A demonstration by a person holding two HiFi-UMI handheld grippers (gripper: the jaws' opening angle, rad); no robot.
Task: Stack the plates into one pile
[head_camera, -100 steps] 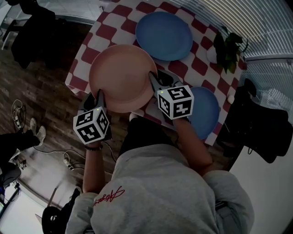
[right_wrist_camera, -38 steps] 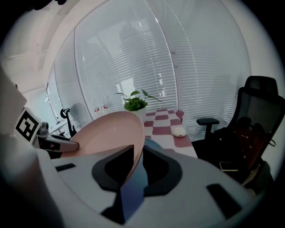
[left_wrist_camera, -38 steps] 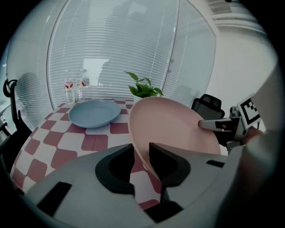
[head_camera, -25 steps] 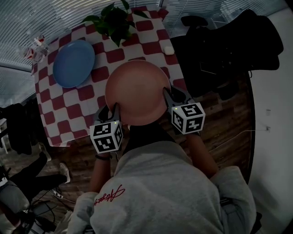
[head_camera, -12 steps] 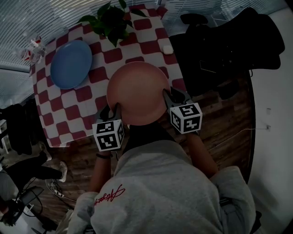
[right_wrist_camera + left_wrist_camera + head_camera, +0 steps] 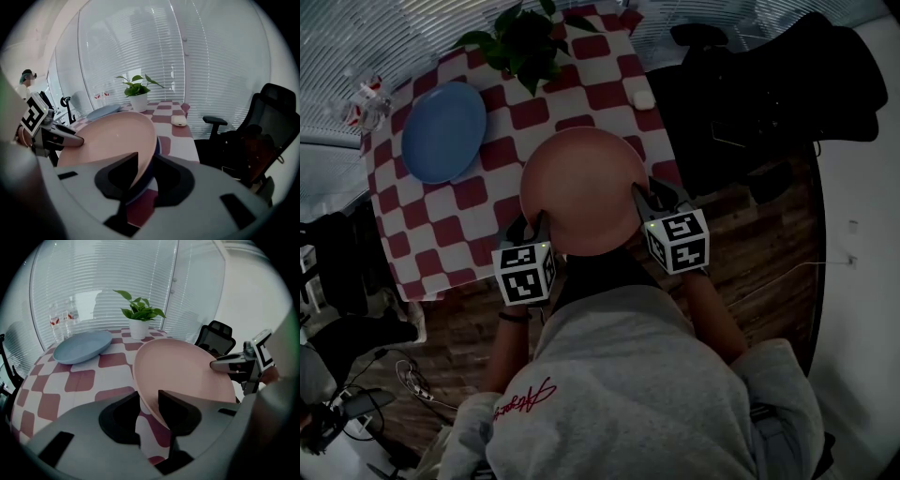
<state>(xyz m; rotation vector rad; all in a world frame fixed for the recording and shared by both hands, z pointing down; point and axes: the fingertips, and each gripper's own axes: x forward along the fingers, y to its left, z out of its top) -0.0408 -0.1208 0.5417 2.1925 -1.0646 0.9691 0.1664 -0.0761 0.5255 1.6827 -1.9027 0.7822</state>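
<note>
A pink plate [image 6: 581, 187] lies at the near edge of the checked table [image 6: 441, 216]. In the right gripper view it rests on a blue plate [image 6: 156, 146], whose rim shows under it. My left gripper [image 6: 532, 223] is shut on the pink plate's near-left rim [image 6: 183, 376]. My right gripper [image 6: 642, 199] straddles the right rim. Its jaws have just been opening and stand open with the rim between them [image 6: 146, 168]. A second blue plate [image 6: 445, 131] sits alone at the far left.
A potted plant [image 6: 525, 42] stands at the table's far edge. Close to the right edge lies a small white object [image 6: 643, 98]. A black office chair [image 6: 750, 103] is just right of the table. Bottles [image 6: 370, 98] stand at the far left corner.
Four seconds ago the pink plate was held beside two uncovered blue plates; now it covers one. Over the last second, plate and both grippers sank slightly, and the right jaws widened.
</note>
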